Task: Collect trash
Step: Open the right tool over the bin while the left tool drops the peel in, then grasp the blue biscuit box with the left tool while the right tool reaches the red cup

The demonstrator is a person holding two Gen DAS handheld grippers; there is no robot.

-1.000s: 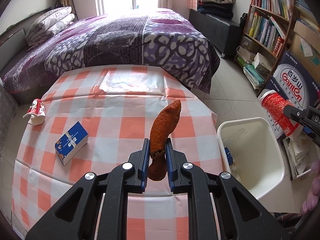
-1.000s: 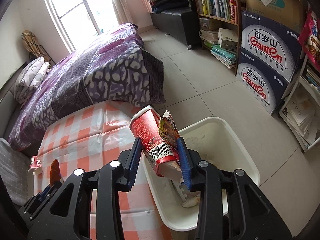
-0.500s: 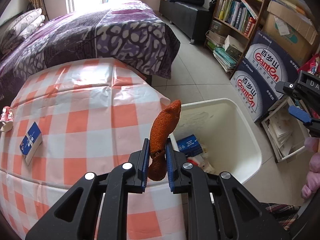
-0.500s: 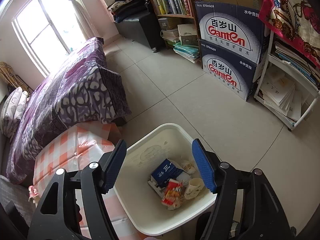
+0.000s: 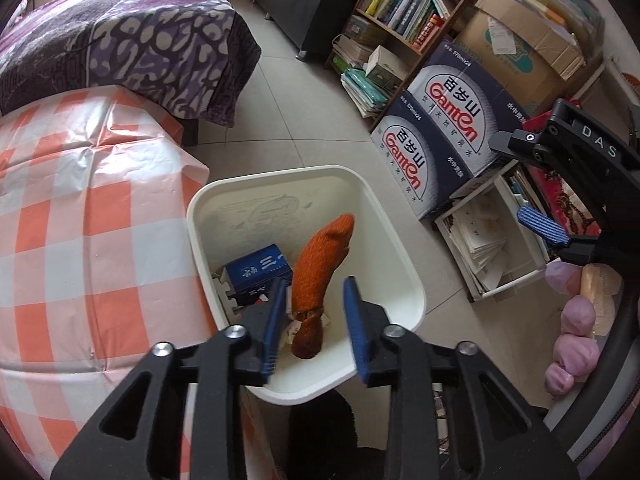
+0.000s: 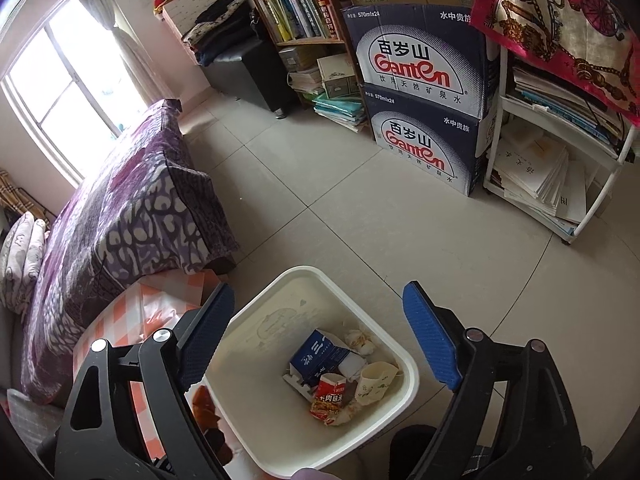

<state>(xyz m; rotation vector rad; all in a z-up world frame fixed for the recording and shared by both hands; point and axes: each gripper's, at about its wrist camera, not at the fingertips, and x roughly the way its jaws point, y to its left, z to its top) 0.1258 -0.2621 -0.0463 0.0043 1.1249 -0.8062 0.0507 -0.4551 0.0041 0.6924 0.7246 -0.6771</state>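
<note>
A white trash bin [image 5: 404,264] stands on the floor beside the checkered table [image 5: 80,208]. My left gripper [image 5: 316,320] is open over the bin. An orange-brown peel-like scrap [image 5: 320,268] hangs between its spread fingers, touching neither blue pad clearly. A blue box [image 5: 260,270] lies in the bin. My right gripper [image 6: 320,332] is open and empty above the bin [image 6: 408,364], which holds the blue box [image 6: 316,356], a red snack wrapper [image 6: 330,398] and a crumpled paper cup [image 6: 374,386].
A purple bed [image 6: 120,216] lies behind the table. Two Ganten water cartons [image 6: 424,128] stand by a bookshelf [image 6: 296,12]. A white rack with papers [image 6: 552,168] is at the right. Grey tiled floor [image 6: 360,220] surrounds the bin.
My left gripper has moved right from over the table to over the bin and has opened off the orange scrap. My right gripper dropped the red cup and wrapper into the bin earlier.
</note>
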